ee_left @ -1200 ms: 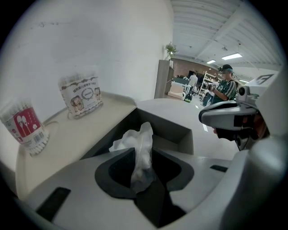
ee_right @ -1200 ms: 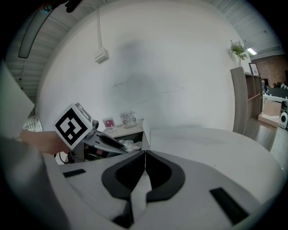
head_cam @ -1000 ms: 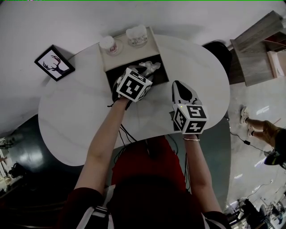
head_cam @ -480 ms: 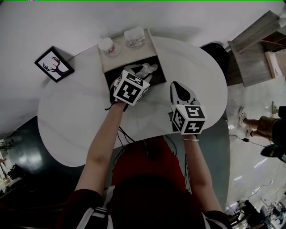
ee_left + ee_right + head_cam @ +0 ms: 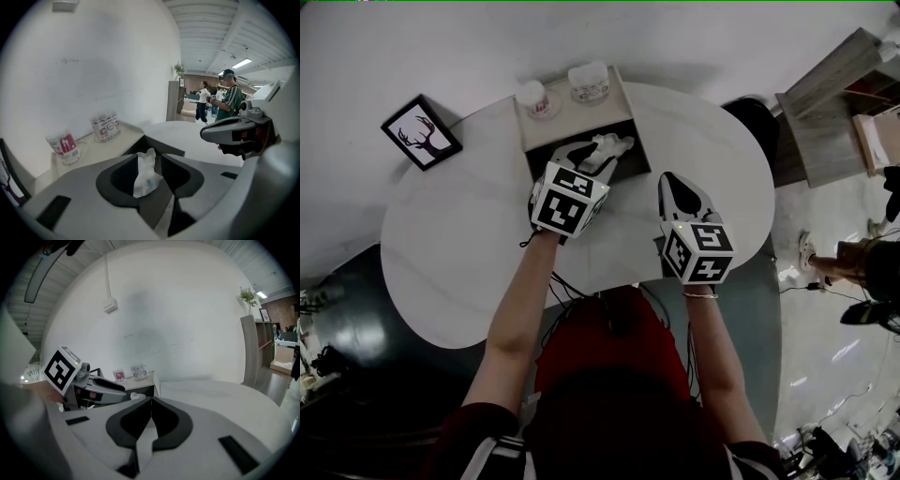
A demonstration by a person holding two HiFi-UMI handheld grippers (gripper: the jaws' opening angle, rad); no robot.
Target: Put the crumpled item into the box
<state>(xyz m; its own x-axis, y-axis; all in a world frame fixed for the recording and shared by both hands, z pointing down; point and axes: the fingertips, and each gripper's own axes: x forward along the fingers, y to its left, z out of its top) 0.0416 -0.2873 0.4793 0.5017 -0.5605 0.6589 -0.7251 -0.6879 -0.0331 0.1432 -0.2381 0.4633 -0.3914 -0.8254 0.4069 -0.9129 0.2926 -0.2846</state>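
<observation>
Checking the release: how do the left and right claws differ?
The left claw is open, its jaws having just been opening, with the tissue loose in the gap; the right claw is shut and empty. The left claw hangs over the box; the right claw is over the table beside it. Both point away from the person.

the head view looks steeply down from above the person onto the table [image 5: 441, 253]. each gripper view rides low, close behind its own jaws, facing the wall across the table. all three share the box [image 5: 555, 116] and its jars [image 5: 588, 82]. the right gripper view catches the left gripper [image 5: 125, 390] at its left, and the left gripper view catches the right gripper [image 5: 206, 135] at its right.
</observation>
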